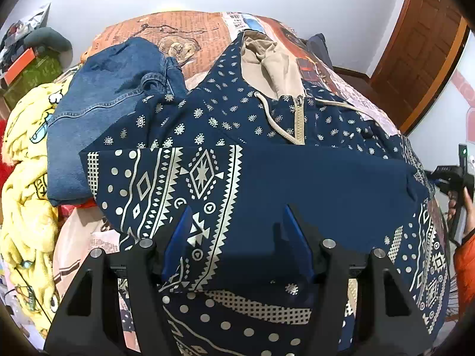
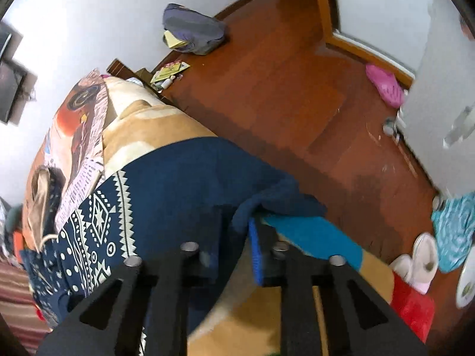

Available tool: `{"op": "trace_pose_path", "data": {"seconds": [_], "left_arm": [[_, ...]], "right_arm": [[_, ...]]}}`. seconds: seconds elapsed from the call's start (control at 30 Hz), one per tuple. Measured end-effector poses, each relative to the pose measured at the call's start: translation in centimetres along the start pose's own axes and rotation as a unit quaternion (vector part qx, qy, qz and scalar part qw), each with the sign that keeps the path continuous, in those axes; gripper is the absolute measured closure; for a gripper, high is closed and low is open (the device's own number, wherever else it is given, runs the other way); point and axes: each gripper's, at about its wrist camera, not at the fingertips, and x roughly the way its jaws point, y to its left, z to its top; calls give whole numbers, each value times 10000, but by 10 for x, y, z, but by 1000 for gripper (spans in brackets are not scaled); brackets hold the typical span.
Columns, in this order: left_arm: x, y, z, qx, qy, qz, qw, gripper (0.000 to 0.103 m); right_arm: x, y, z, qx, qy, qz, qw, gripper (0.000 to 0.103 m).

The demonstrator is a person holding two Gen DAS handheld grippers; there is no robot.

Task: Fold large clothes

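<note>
Across the bed (image 1: 190, 38) lies the navy patterned hoodie (image 1: 225, 112), a folded flap near the front edge. Left gripper (image 1: 237, 222) hovers over it, fingers apart. Right gripper (image 2: 234, 228) is clamped on the hoodie's cuff at the side edge.

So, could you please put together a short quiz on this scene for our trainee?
1. Multiple choice: what lies folded beside the hoodie on the bed? A) a towel B) jeans C) a pillowcase
2. True or false: the left gripper is shut on the hoodie.
3. Short answer: which gripper pinches the hoodie's fabric?

Key
1. B.
2. False: it is open, poised over the hoodie.
3. The right gripper, shut on a bunched bit of the plain navy fabric.
</note>
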Motion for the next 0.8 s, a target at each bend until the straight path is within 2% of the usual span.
{"op": "trace_pose_path", "data": {"seconds": [0.1, 0.27, 0.37, 0.5, 0.53, 0.6, 0.7, 0.77, 0.8], "left_arm": [[-4, 1, -2, 25, -41, -1, 10000, 40], [-16, 3, -3, 40, -181, -41, 9998, 40], [-25, 5, -4, 36, -284, -80, 9996, 40], [-38, 11, -6, -9, -415, -159, 9990, 40], [-41, 12, -6, -20, -439, -168, 9989, 40], [-46, 16, -8, -46, -479, -180, 9987, 40], [-54, 22, -12, -83, -506, -205, 9985, 40], [-56, 26, -16, -88, -495, -195, 9985, 40], [-57, 28, -18, -86, -482, -186, 9986, 40]], "right_arm": [[-18, 15, 4, -311, -267, 10, 9992, 95], [-81, 48, 10, -699, -860, 548, 9923, 97], [-123, 79, 10, -1027, -1313, 1022, 9807, 99], [-178, 141, -6, -1868, -1727, 1637, 9531, 99], [-184, 155, -11, -2046, -1741, 1735, 9475, 99], [-188, 172, -22, -2259, -1720, 1684, 9439, 99], [-173, 179, -33, -2315, -1393, 1614, 9492, 96], [-155, 171, -36, -2188, -1012, 1530, 9584, 85], [-143, 161, -36, -2043, -788, 1481, 9644, 71]]}}
